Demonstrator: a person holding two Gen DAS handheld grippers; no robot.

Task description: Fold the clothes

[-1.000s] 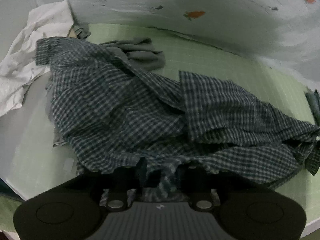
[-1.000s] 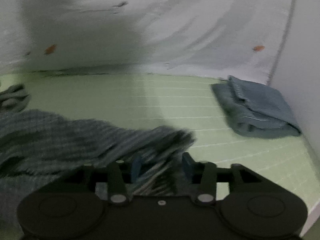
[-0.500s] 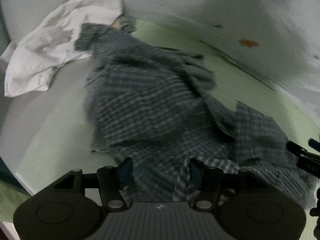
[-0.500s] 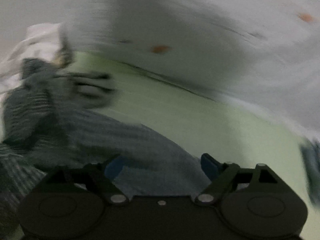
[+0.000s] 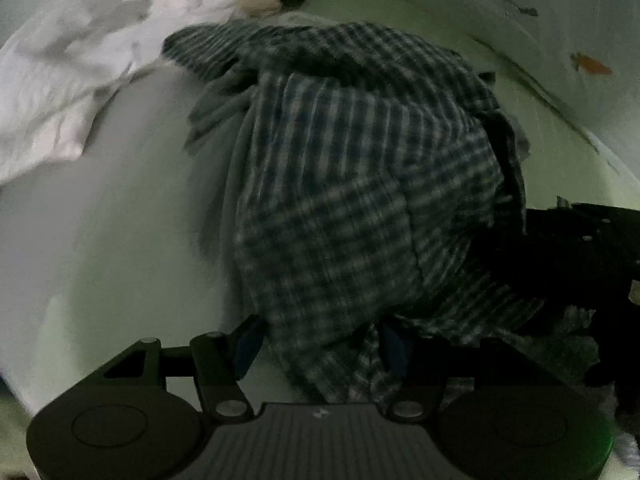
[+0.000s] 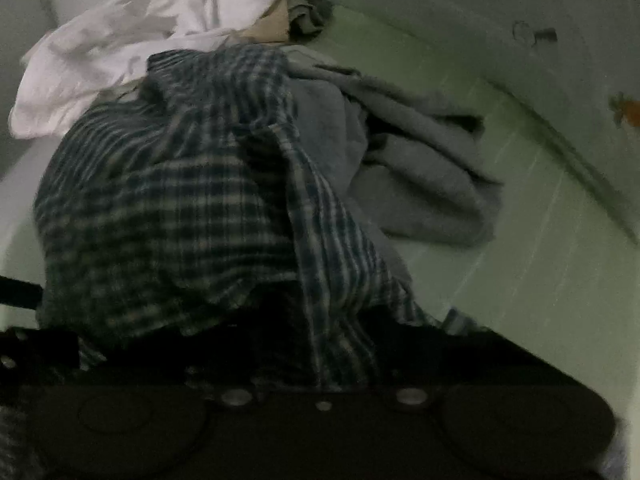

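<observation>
The plaid shirt (image 5: pixel 360 200) lies bunched on the green bed (image 6: pixel 540 264), beside a white cloth (image 5: pixel 80 60). Left hand-held gripper (image 5: pixel 320 350) is opening, cloth loose between its jaws. Right hand-held gripper (image 6: pixel 320 360) is closing; its jaws are hidden under fabric. Gathering stage, seemingly; next, find an edge and spread it.

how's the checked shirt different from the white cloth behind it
The checked shirt is dark blue plaid; the white cloth is plain and pale. The checked shirt is heaped in the middle, right in front of the tongs; the white cloth lies further back at the left edge. Both are crumpled and unfolded.
</observation>
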